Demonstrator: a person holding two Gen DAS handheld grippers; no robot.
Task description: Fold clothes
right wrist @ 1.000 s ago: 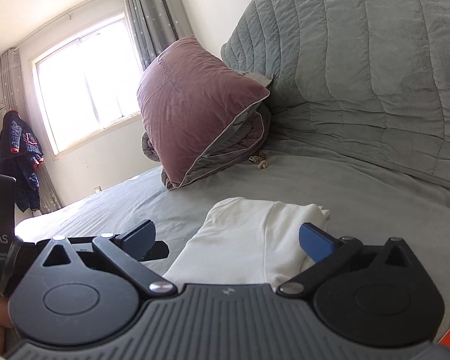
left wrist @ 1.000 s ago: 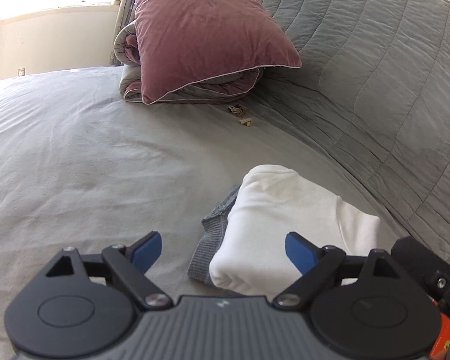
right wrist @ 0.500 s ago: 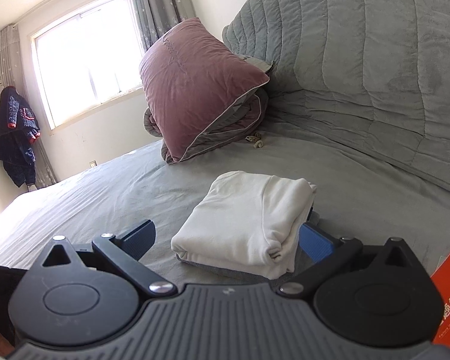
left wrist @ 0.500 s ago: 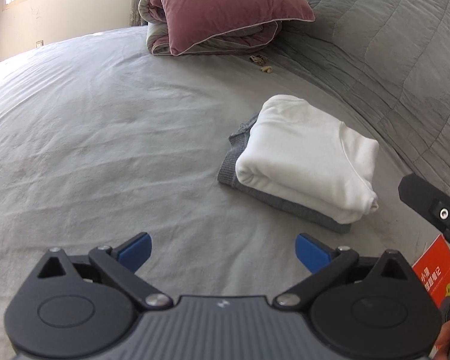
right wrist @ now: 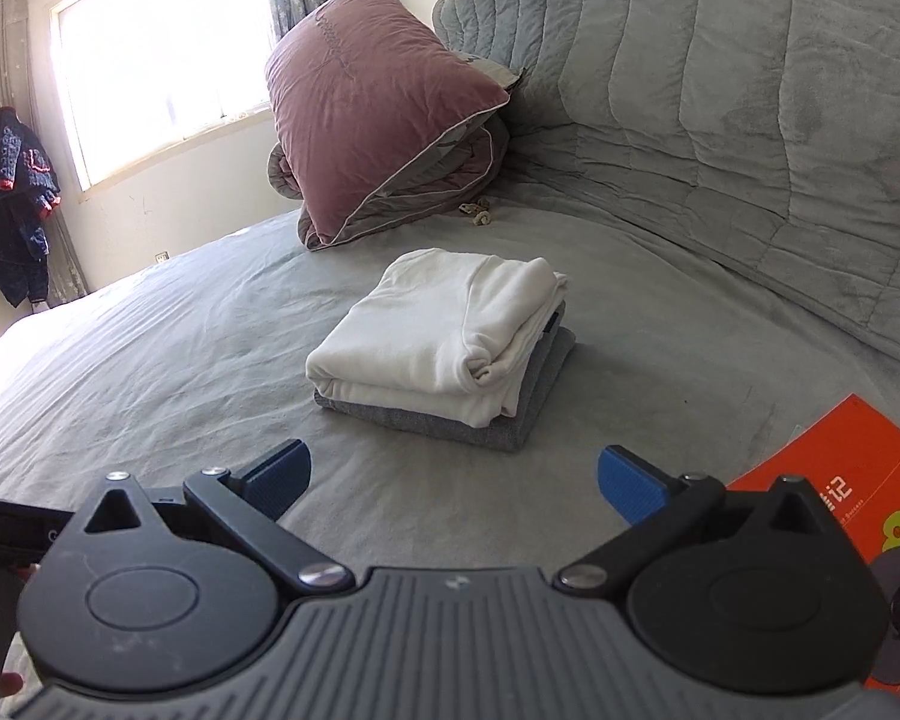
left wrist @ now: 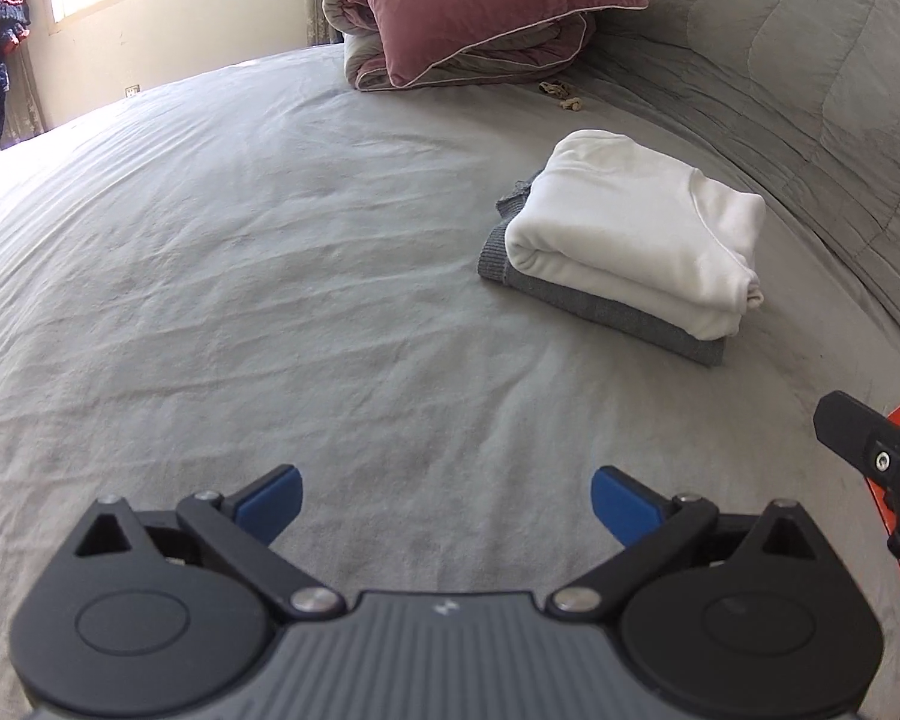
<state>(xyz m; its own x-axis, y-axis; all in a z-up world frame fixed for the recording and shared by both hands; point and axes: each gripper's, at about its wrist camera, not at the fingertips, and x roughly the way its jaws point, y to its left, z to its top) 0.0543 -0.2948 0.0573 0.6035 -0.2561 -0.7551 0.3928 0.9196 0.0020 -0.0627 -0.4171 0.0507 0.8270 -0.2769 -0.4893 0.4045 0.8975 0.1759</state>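
1. Both grippers have been drawn back from the folded clothes since the earlier frames, so that bare sheet is now seen between the blue pads and the stack; a second ago the white garment lay right at the fingertips.
2. Left gripper [left wrist: 446,499]: its jaws have just been opening and are spread wide, with nothing between them but the grey bedsheet [left wrist: 222,300].
3. Right gripper [right wrist: 455,477]: its jaws are likewise held apart, released, nothing gripped.
4. A folded white garment [right wrist: 444,330] is stacked on a folded grey garment [right wrist: 498,429], whose edge is seen beneath it; the stack rests on the bedsheet, ahead of both grippers and apart from them.
5. A mauve pillow [right wrist: 366,102] is propped on a rolled quilt [right wrist: 456,168] at the far end of the bed, beyond the stack.
6. An orange booklet [right wrist: 840,468] is seen lying on the sheet just beside the right gripper.
7. A dark jacket [right wrist: 12,204] is hung by the window [right wrist: 162,54].
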